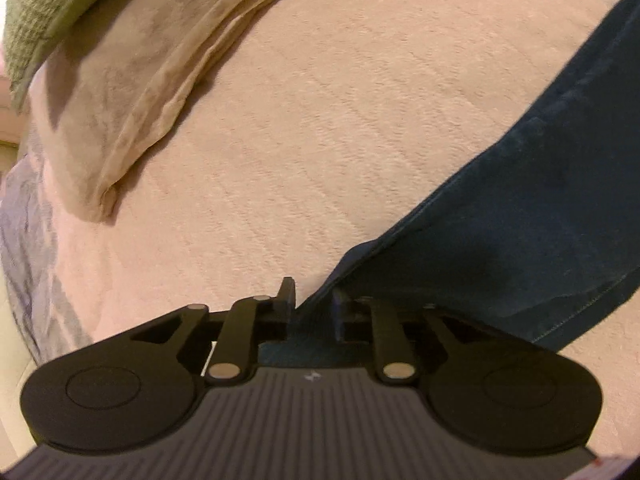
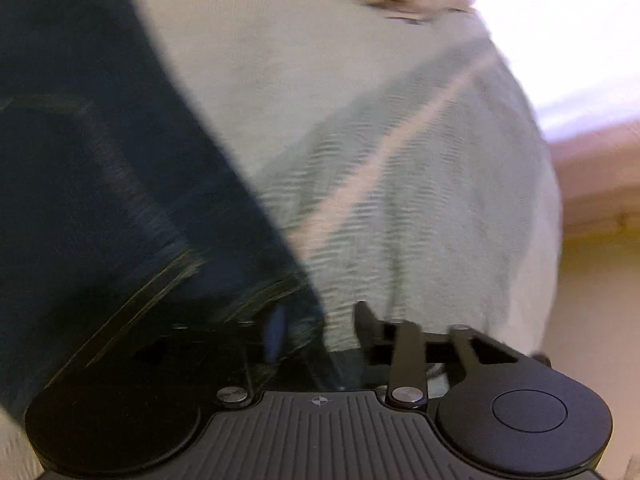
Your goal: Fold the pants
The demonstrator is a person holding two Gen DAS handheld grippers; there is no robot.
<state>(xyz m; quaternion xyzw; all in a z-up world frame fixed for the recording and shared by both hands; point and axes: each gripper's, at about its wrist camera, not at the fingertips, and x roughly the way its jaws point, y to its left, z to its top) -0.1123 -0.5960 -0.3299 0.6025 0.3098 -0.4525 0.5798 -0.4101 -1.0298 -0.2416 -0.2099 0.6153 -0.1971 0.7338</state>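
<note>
Left gripper (image 1: 312, 304): matte black, with a ribbed grey housing behind the jaws, round black discs either side, and silver rivets on the link arms. Right gripper (image 2: 316, 332) matches, bearing a small crosshair mark.

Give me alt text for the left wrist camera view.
Dark blue pants lie across a pink quilted bedspread, their edge running between the left gripper fingers. A beige cloth and green knit fabric lie beyond.
</note>
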